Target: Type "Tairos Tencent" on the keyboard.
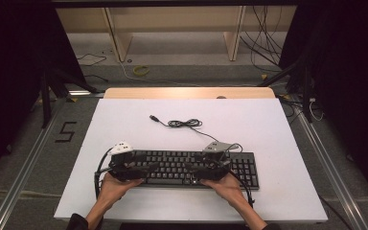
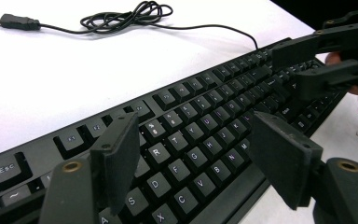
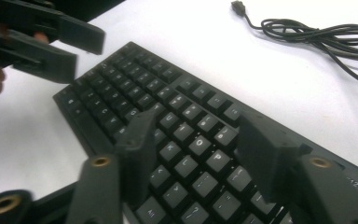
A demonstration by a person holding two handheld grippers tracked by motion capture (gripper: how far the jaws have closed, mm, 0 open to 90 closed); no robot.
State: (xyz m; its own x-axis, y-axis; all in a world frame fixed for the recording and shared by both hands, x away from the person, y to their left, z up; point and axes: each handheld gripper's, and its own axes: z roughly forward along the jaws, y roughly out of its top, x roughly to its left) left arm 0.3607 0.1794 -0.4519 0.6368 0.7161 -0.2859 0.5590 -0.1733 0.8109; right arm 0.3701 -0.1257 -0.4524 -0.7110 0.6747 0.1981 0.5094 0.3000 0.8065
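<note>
While both pairs of fingers stand apart over the keys with nothing between them, your left gripper [image 2: 193,163] hovers above the letter rows at the Esc end and your right gripper [image 3: 200,149] above the keys farther along, neither pad pressing on anything. Item: one black keyboard [image 1: 191,167], lying flat at the near edge of the white table [image 1: 124,120], long side toward you. To work it well, judged from this stance: lower one gripper at a time, keep the jaws clear of neighbouring keys, and touch a single key with one pad rather than raking a row; hold the other gripper off the board so the two do not collide at the middle, where they point toward each other. Count: grippers, two; hands, two, left hand [image 1: 115,187] and right hand [image 1: 227,188] at the keyboard's near edge. Keyboard cable [image 1: 184,123], one, coiled loosely on the table well behind the board, ending in one USB plug [image 1: 154,117], unplugged.
</note>
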